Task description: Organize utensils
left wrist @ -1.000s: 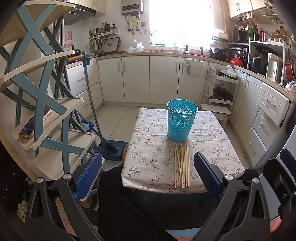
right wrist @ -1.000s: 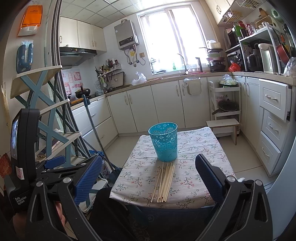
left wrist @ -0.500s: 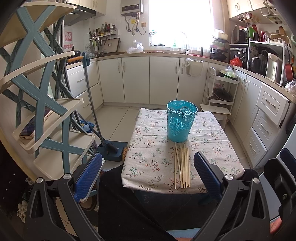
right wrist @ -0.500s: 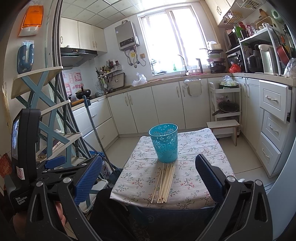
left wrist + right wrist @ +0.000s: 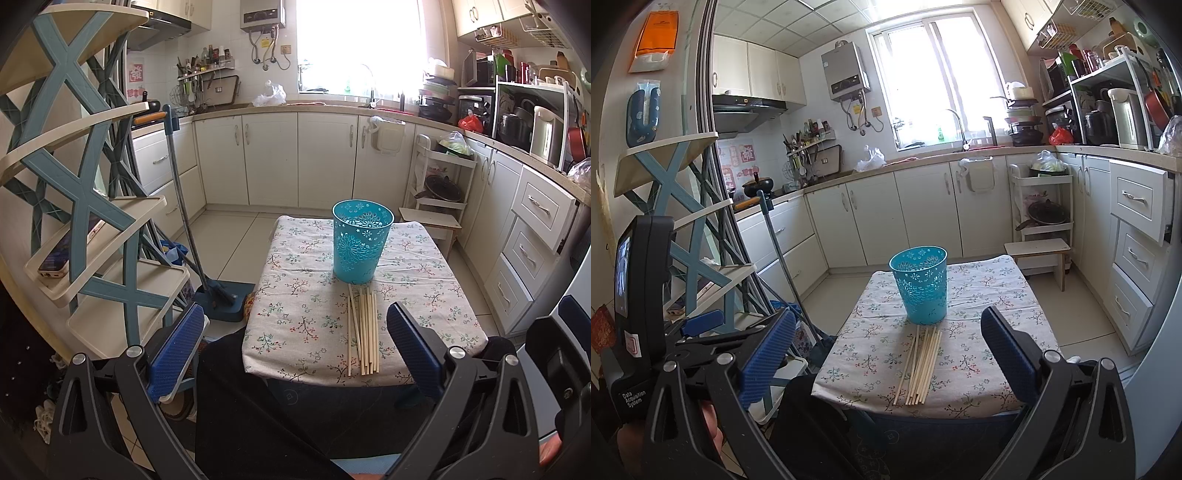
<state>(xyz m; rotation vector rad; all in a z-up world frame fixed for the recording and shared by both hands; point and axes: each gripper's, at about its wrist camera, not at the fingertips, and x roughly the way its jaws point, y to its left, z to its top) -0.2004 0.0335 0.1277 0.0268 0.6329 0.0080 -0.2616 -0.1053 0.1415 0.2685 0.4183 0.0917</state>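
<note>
Both the left hand-held gripper point(image 5: 295, 349) and right hand-held gripper point(image 5: 886, 354) hang wide open and empty short of the table point(image 5: 295, 317), where thin, light, stiff, roll-prone chopsticks point(image 5: 363, 330), likely best pinched mid-length, lie before an upright teal holder point(image 5: 357, 242).

Small table with floral cloth point(image 5: 295, 310): left half bare, right strip bare, far end behind the container bare. Obstacles on it: upright teal perforated plastic basket point(image 5: 357, 240) at centre, toward the far edge; bundle of pale wooden chopsticks point(image 5: 362, 328) lying lengthwise from the basket's foot to the near edge. Beside the left edge: blue-handled mop point(image 5: 207, 258), leaning, and blue-and-cream tiered shelf rack point(image 5: 85, 206). Beyond the far right corner: low wooden stool point(image 5: 1039, 251).
</note>
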